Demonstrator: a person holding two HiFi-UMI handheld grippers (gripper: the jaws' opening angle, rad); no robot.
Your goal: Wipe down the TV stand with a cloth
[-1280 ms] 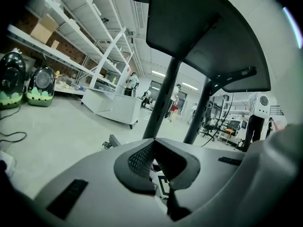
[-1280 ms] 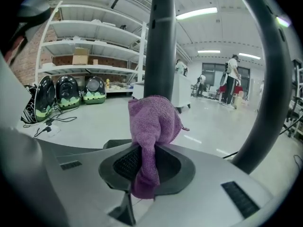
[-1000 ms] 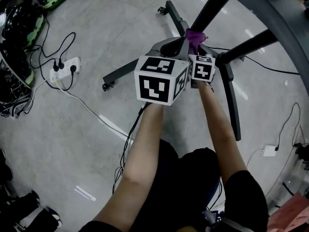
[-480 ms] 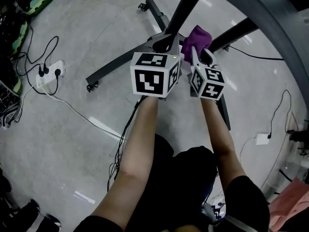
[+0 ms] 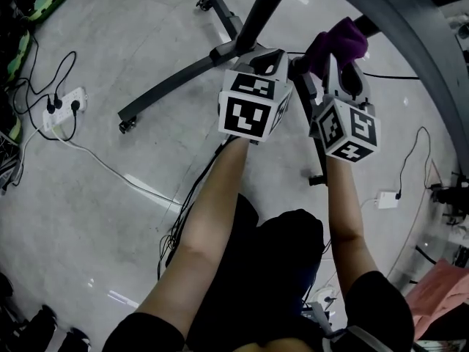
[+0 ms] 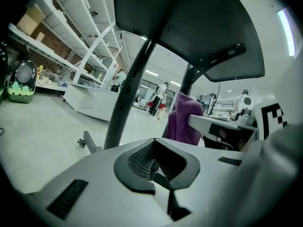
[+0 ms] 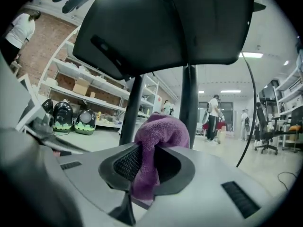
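**Floor and stand.** A grey polished floor (image 5: 95, 218) carries the TV stand (image 5: 172, 86). The stand has dark splayed legs on castors and two slanting posts that rise to a dark panel (image 7: 165, 27) overhead. The person's two bare forearms reach from the near edge toward the far part of the base.

**Left gripper** (image 5: 268, 59). It is held over the hub where the legs meet, just beside the left post. Its claw is pressed together with nothing in it.

**Right gripper** (image 5: 341, 79). It is just to the right of the left one, and their marker cubes are near each other but apart. Its claw pinches the purple cloth (image 5: 338, 41). The cloth bunches up out of the jaws on the far side, close to the right post and well above the floor. Whether the cloth touches the post cannot be told.

**Smaller items.**
- At far left on the floor lies a white power strip (image 5: 62, 103) with plugs in it. A white cable (image 5: 110, 169) runs from it toward the near right.
- At right on the floor lies a small white adapter (image 5: 382, 199) on a thin dark lead.
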